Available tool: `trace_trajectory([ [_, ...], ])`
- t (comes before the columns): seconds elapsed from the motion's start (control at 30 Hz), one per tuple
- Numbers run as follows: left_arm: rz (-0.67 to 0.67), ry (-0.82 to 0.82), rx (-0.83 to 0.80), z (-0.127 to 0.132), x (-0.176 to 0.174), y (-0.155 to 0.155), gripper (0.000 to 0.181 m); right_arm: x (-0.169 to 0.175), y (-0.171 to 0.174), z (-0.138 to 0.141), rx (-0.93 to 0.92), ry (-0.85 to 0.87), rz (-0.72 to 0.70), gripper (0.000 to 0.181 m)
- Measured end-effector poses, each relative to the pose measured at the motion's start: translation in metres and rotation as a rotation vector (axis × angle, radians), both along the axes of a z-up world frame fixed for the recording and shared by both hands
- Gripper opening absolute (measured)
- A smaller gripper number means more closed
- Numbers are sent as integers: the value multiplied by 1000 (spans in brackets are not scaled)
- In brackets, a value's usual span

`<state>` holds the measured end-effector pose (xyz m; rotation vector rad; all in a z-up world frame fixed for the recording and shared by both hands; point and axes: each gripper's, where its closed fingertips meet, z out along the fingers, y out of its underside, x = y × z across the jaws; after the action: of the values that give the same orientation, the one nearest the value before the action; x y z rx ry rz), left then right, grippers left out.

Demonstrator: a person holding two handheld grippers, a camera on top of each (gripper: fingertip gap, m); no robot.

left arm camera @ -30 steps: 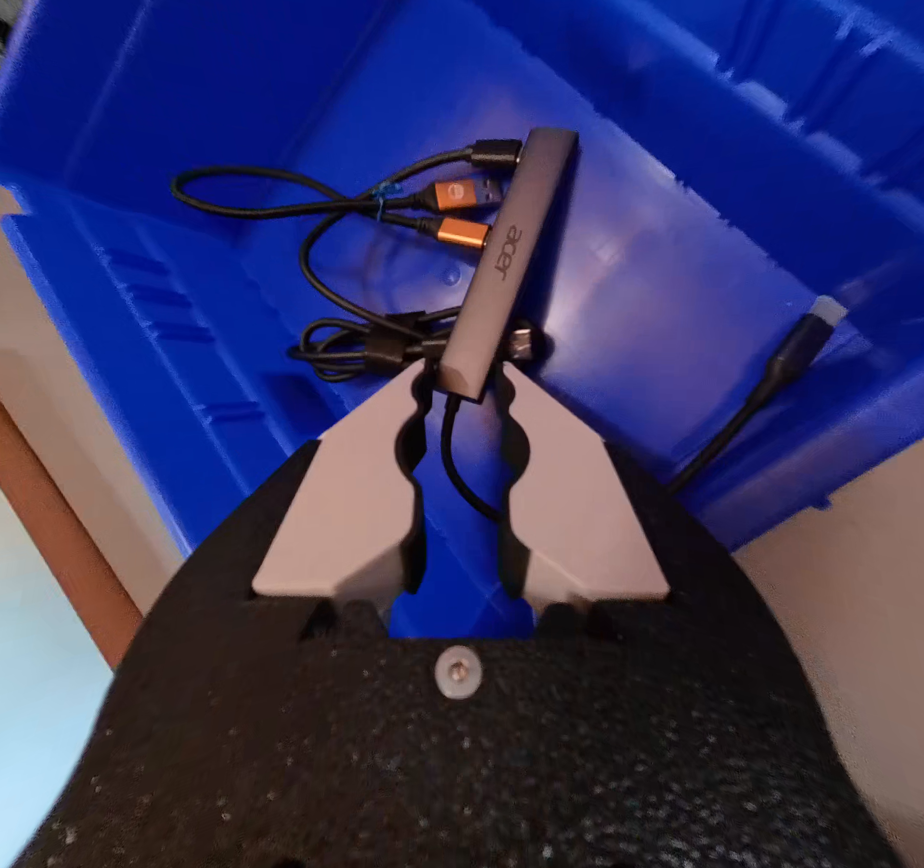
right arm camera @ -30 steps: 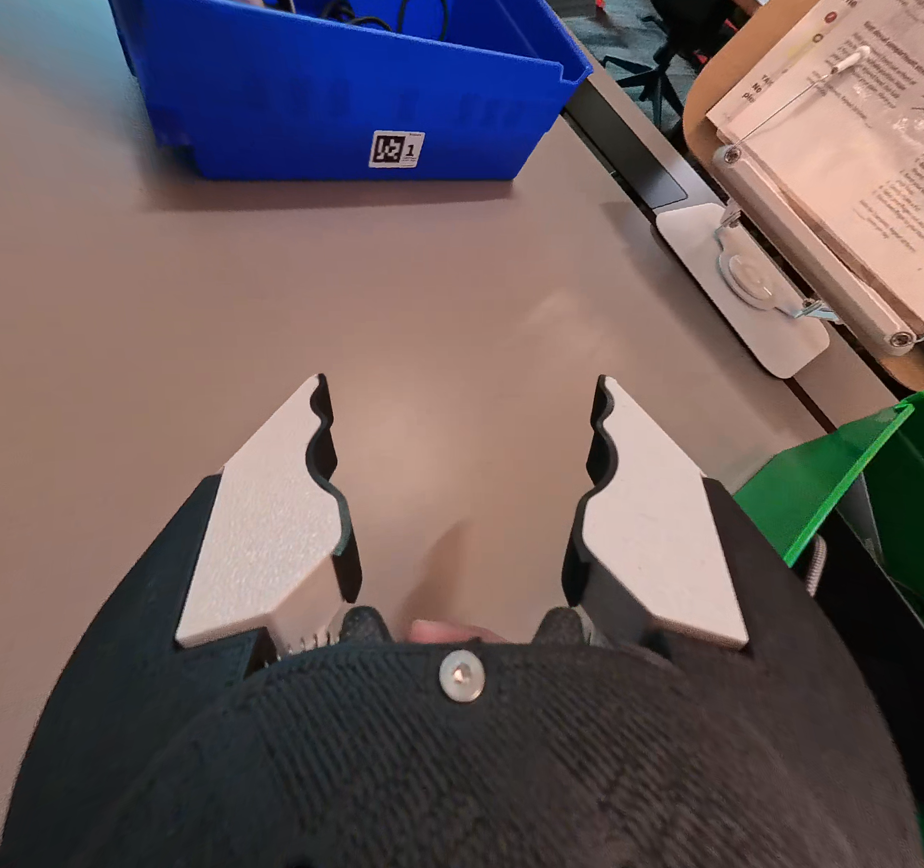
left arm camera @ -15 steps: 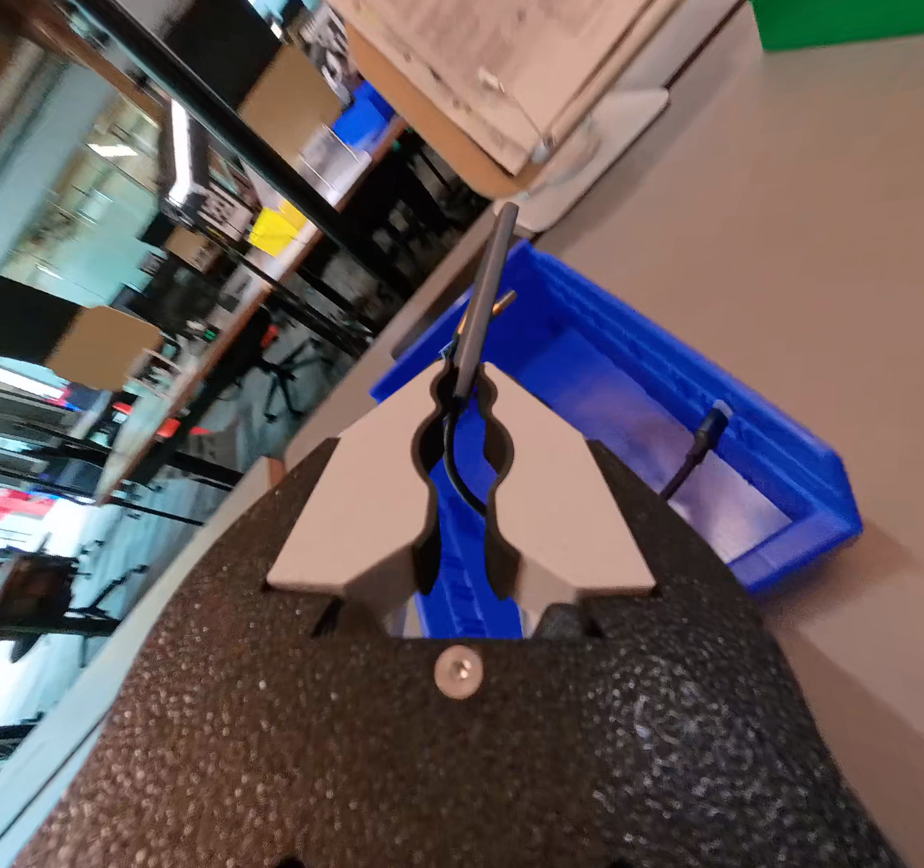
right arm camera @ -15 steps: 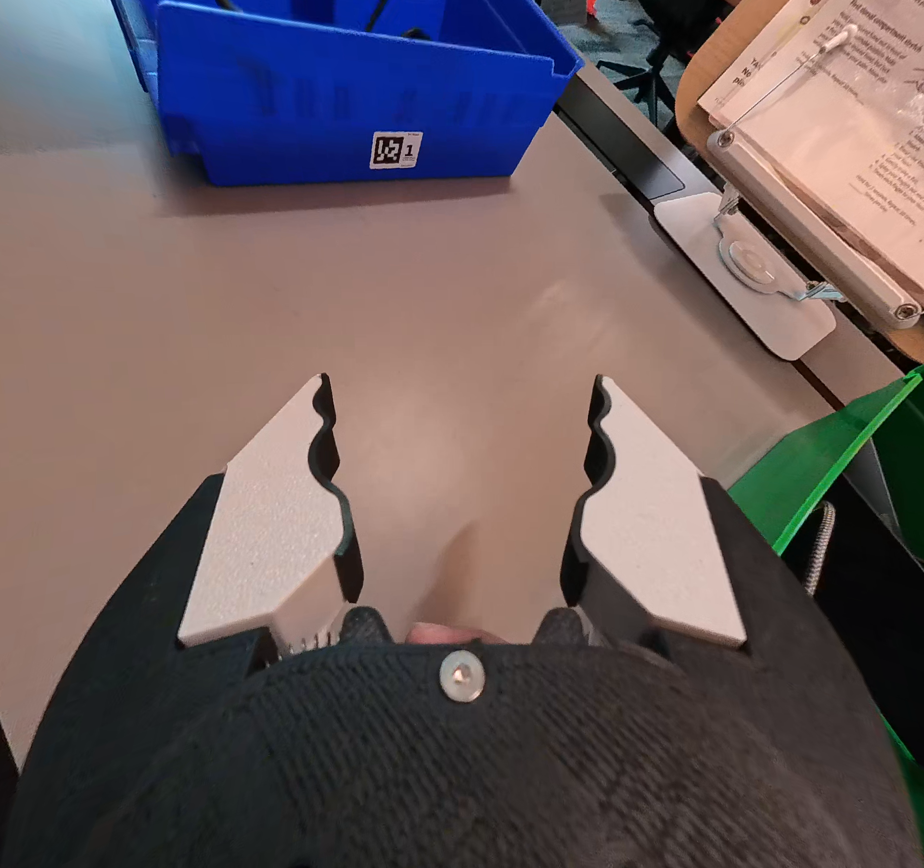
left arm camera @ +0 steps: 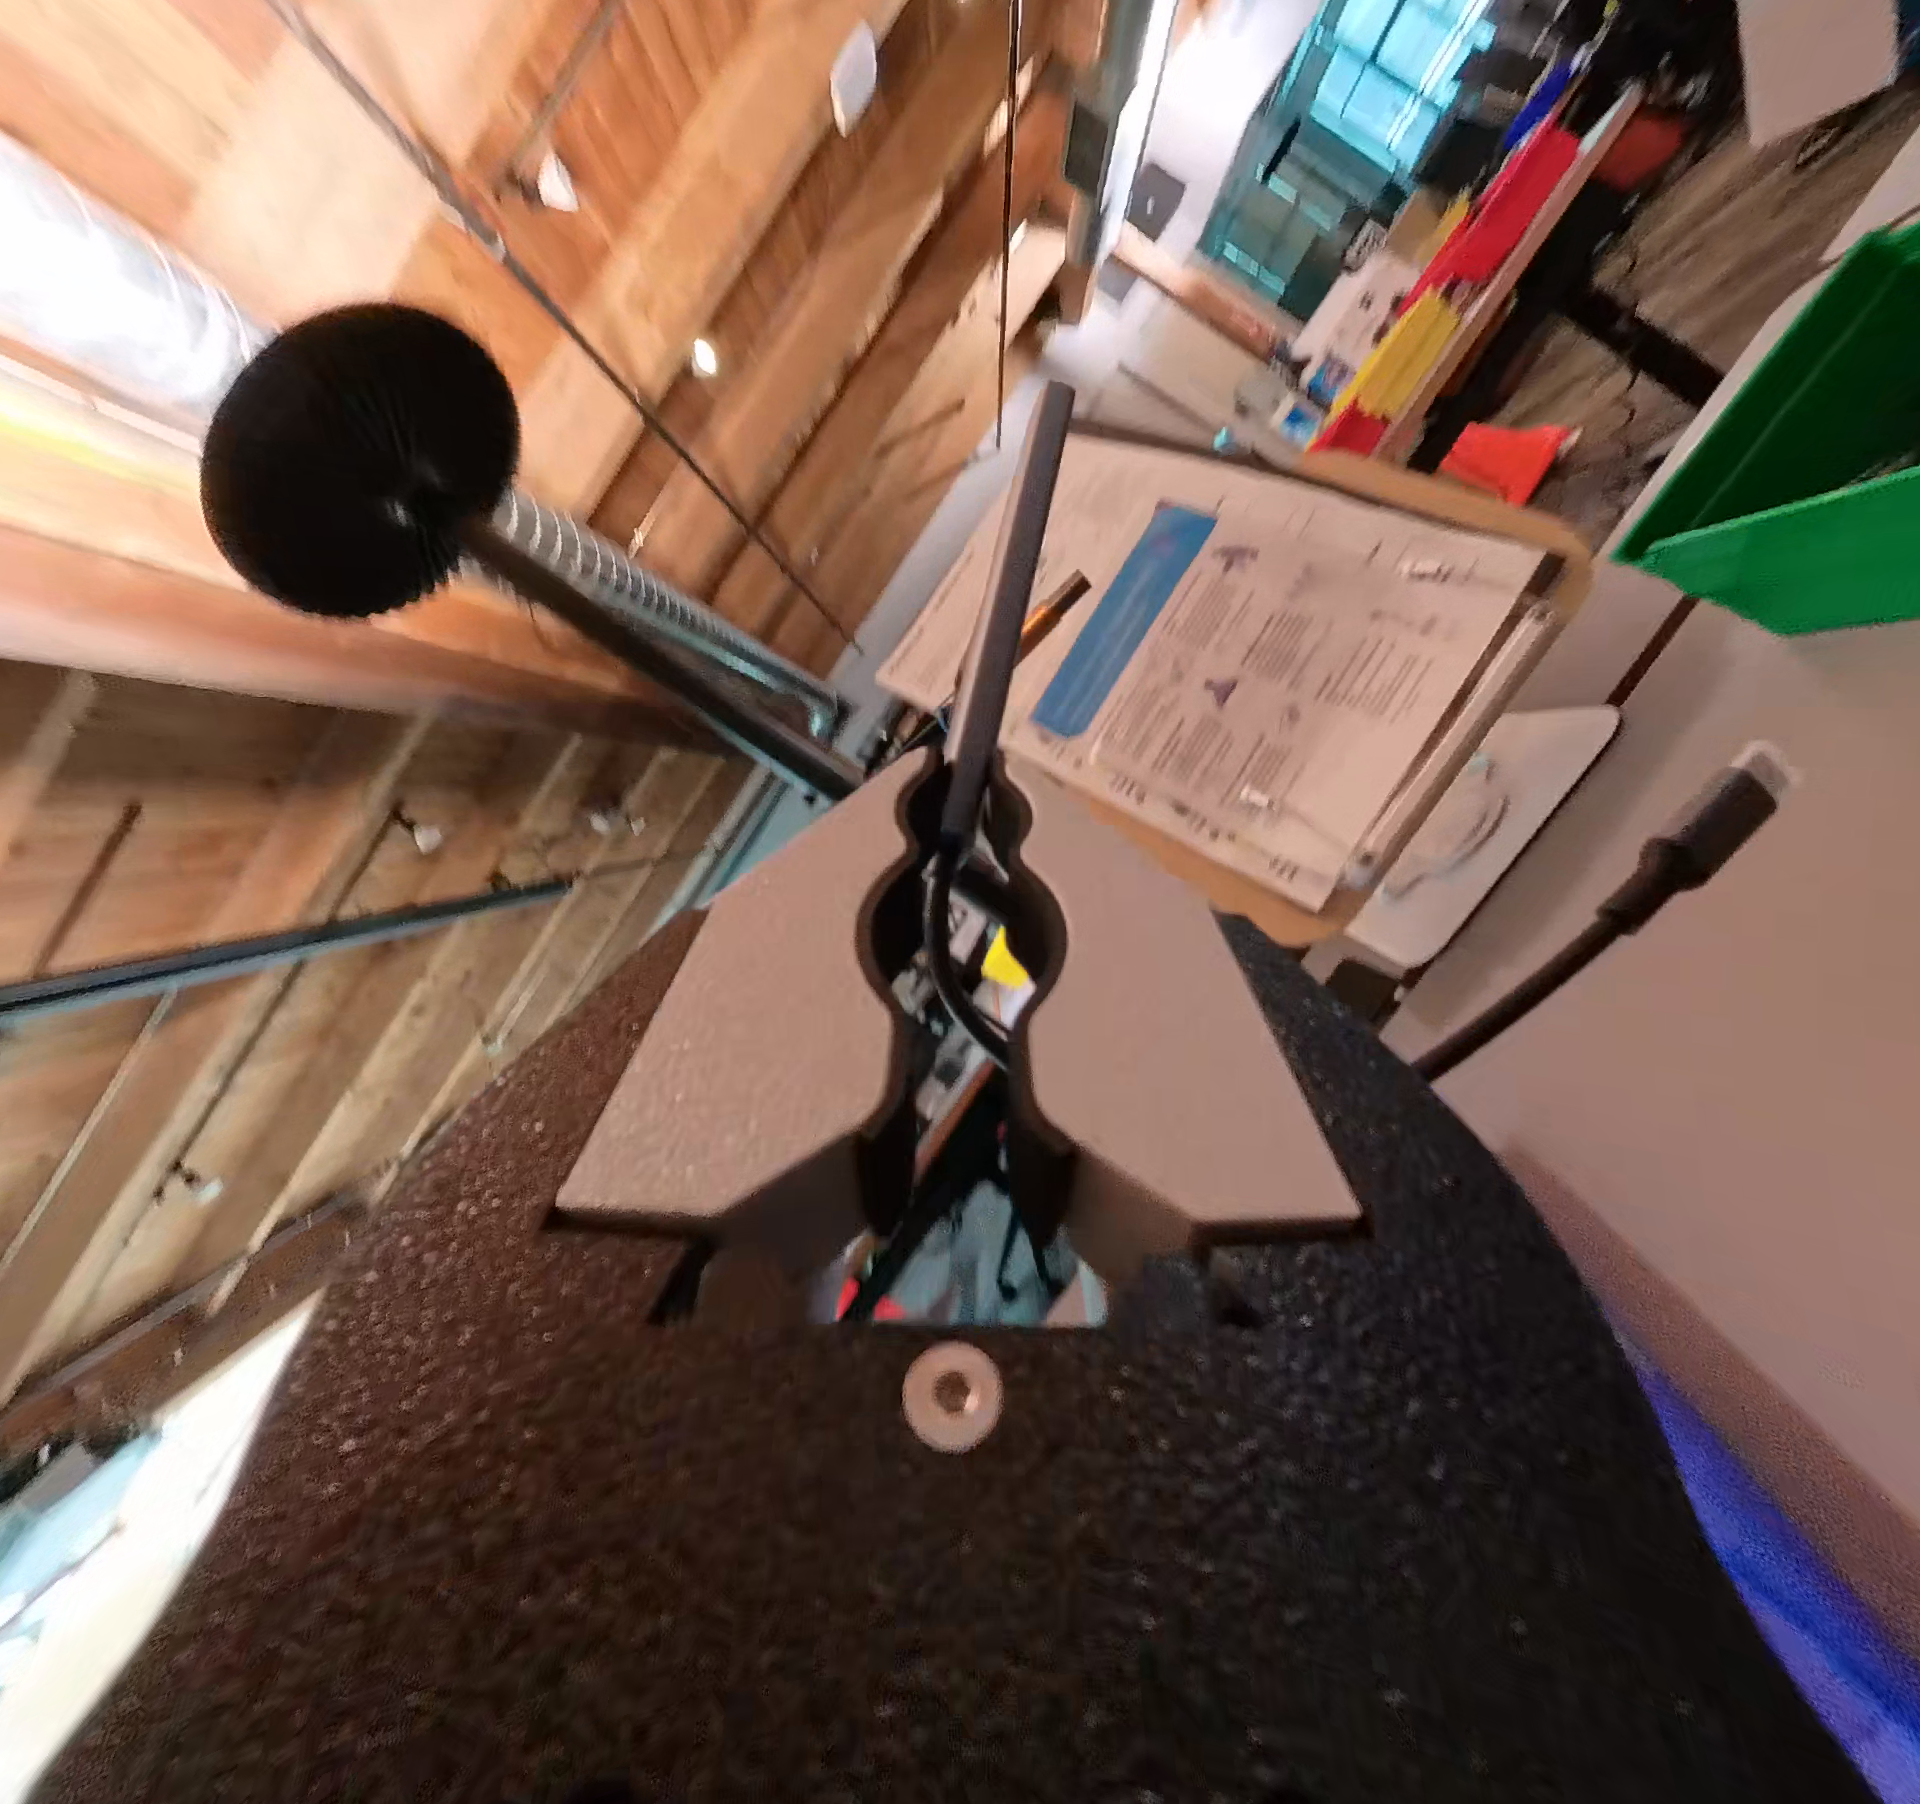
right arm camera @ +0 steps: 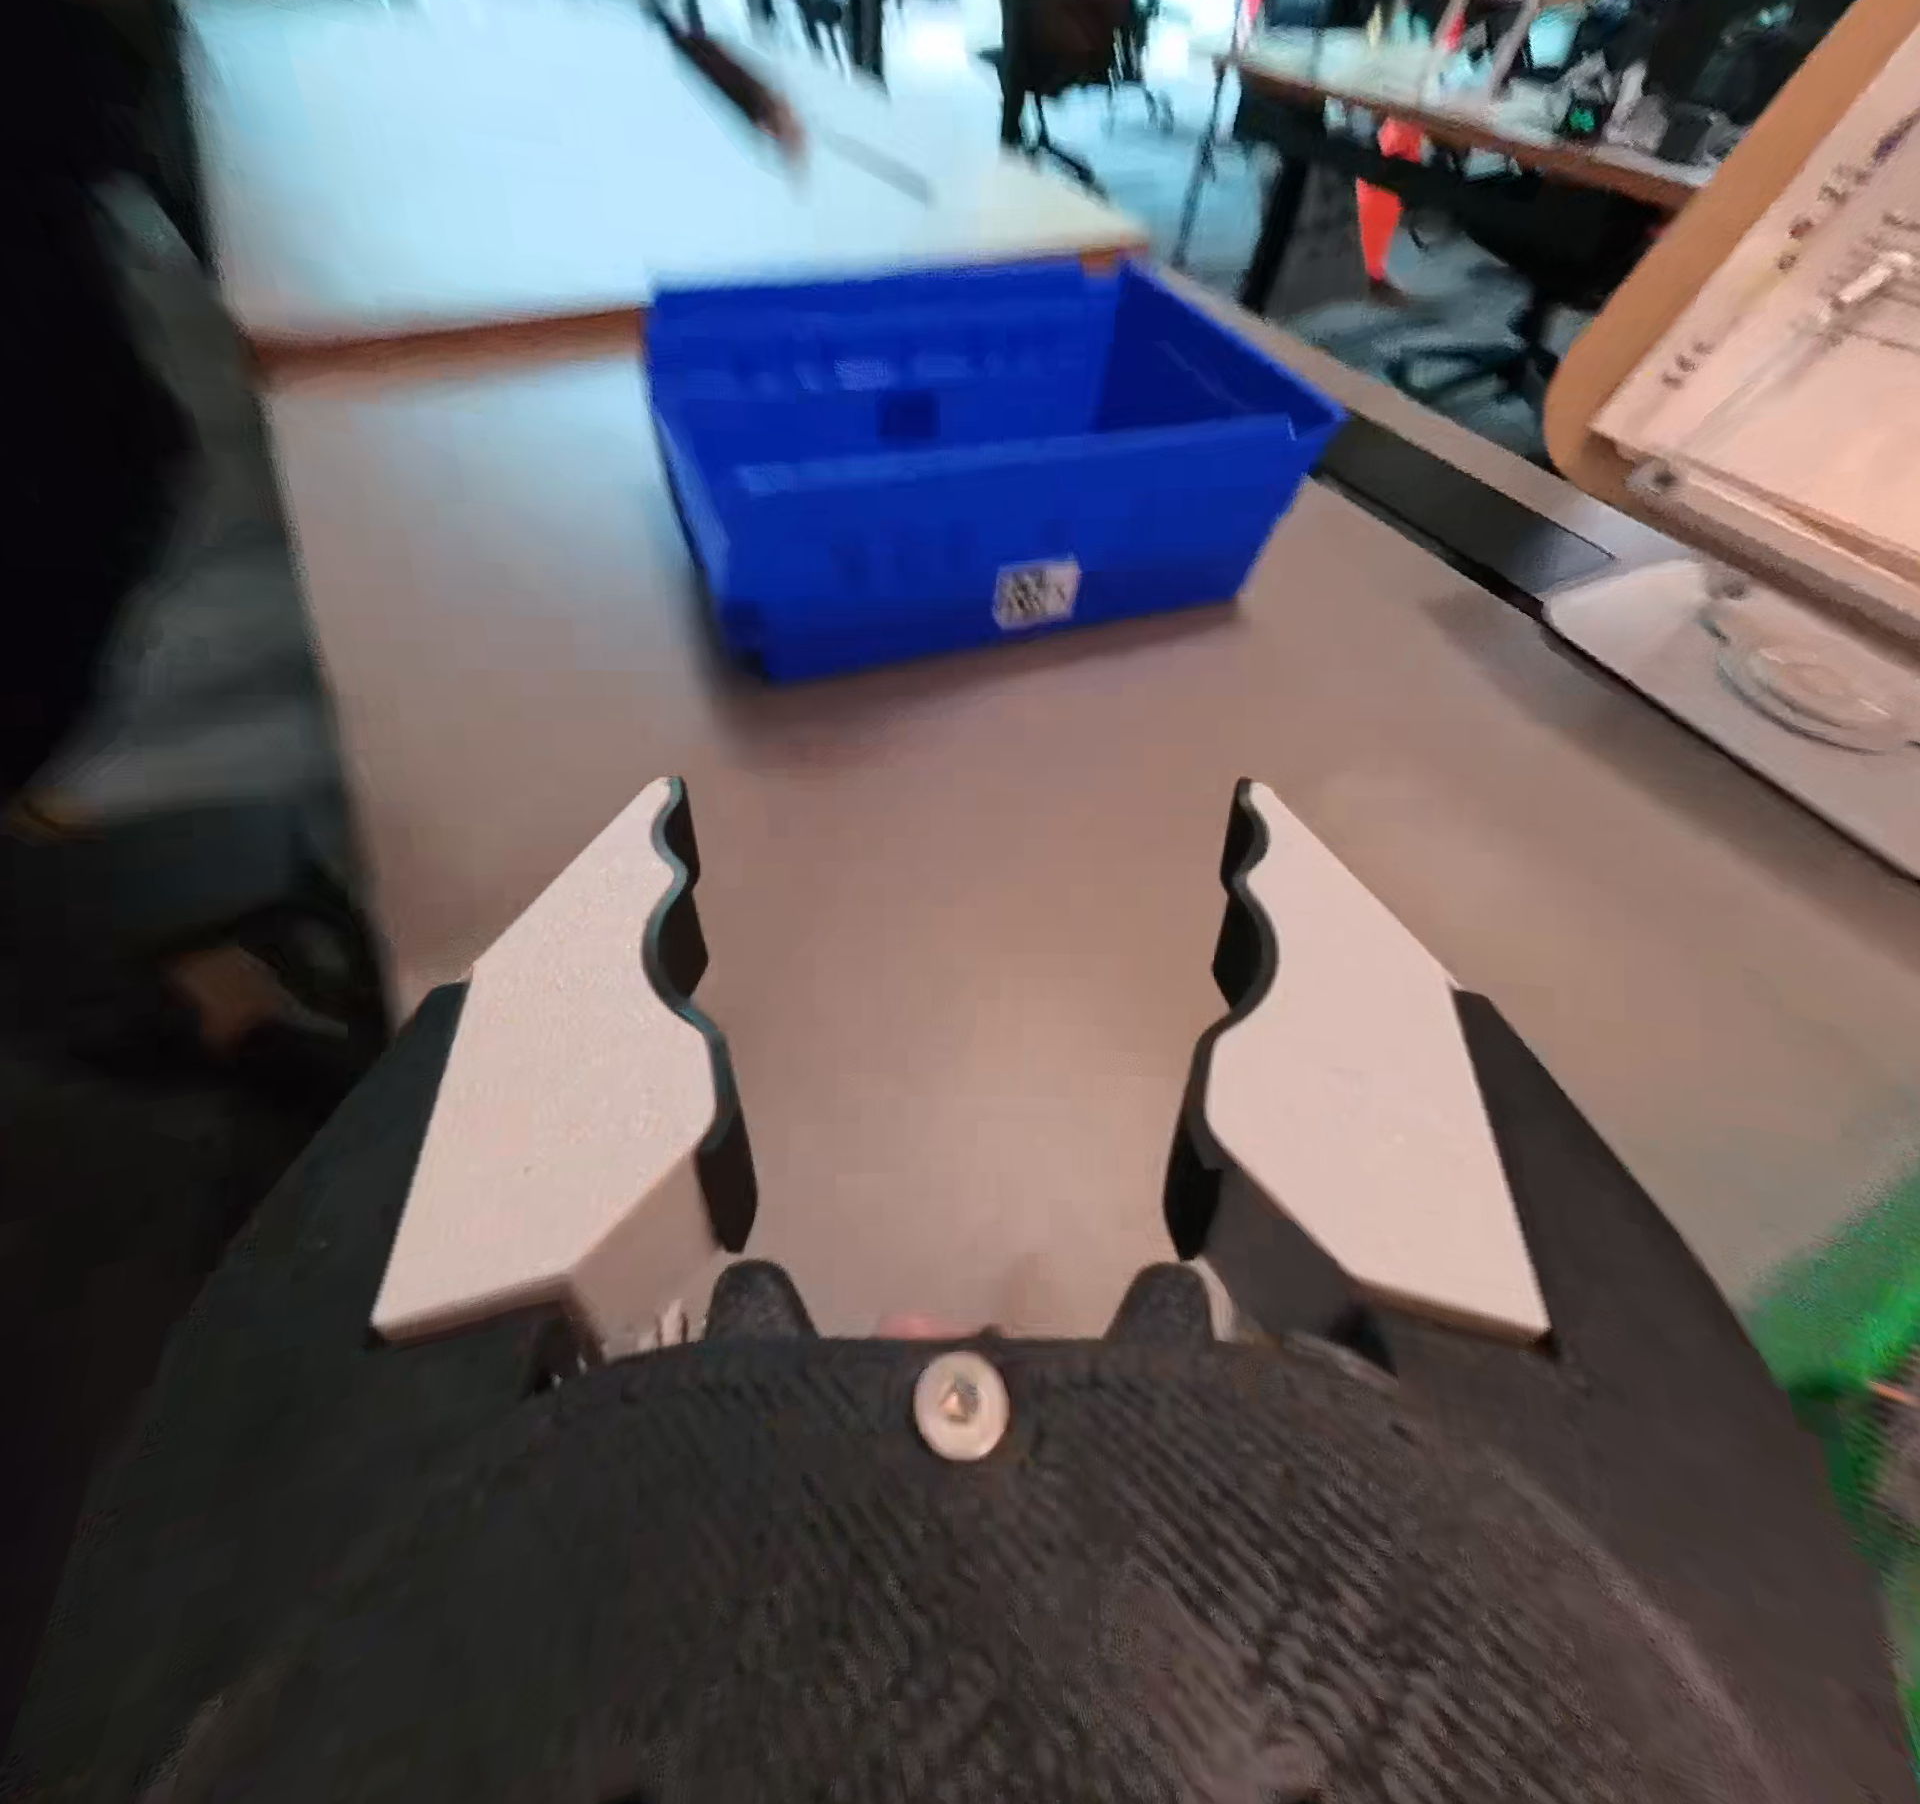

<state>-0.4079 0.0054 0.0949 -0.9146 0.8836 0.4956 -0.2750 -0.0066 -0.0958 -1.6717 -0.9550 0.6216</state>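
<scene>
My left gripper [left arm camera: 964, 786] is shut on the end of a slim grey USB hub [left arm camera: 1006, 591], seen edge-on, and holds it high in the air, tilted up toward the ceiling. The hub's black cable [left arm camera: 951, 954] loops down between my fingers and its plug [left arm camera: 1704, 824] dangles at the right. An orange connector [left arm camera: 1055, 603] sticks out from the hub's side. My right gripper [right arm camera: 961, 798] is open and empty, low over the grey table [right arm camera: 1039, 871]. The blue bin [right arm camera: 966, 466] stands ahead of it; its inside is blurred.
A clipboard stand with printed sheets stands at the table's right side [left arm camera: 1236, 674] [right arm camera: 1787, 404]. A green bin [left arm camera: 1808, 476] sits at the right. A black round-headed fixture on a metal rod [left arm camera: 358, 461] hangs near the wooden ceiling. A person's dark clothing [right arm camera: 114, 507] fills the left. The tips of one gripper are about 25 cm away from the tips of the other.
My left gripper lifted the hub out of the blue bin and swung it upward toward the ceiling. My right gripper drew back from the bin, still open.
</scene>
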Motion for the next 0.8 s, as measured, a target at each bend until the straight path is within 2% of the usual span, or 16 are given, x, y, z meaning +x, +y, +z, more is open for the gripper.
trace_trajectory([
  [0.07,-55,41,55,-18,24,-9,6,-4,-13,30,-89,238,62,85],
  [0.13,-89,94,82,-42,45,-14,6,2,-22,56,-155,439,129,81],
  [0.2,-127,150,90,-69,64,-17,6,15,-16,65,-195,554,112,79],
  [0.27,-146,221,90,-98,82,-19,5,26,-2,56,-236,586,59,83],
  [0.4,-147,388,147,-145,108,-23,5,24,0,40,-374,692,121,80],
  [0.5,-160,356,183,-154,113,-28,0,17,0,21,-464,712,132,75],
  [0.6,-206,303,102,-159,116,-27,0,13,8,-6,-522,688,83,42],
  [0.67,-225,257,6,-169,114,-19,0,14,18,-15,-545,745,64,0],
  [0.7,-242,209,-50,-173,110,-13,0,17,26,-20,-568,769,24,0],
  [0.8,-273,59,-362,-199,99,8,0,27,39,-39,-546,710,-84,0],
])
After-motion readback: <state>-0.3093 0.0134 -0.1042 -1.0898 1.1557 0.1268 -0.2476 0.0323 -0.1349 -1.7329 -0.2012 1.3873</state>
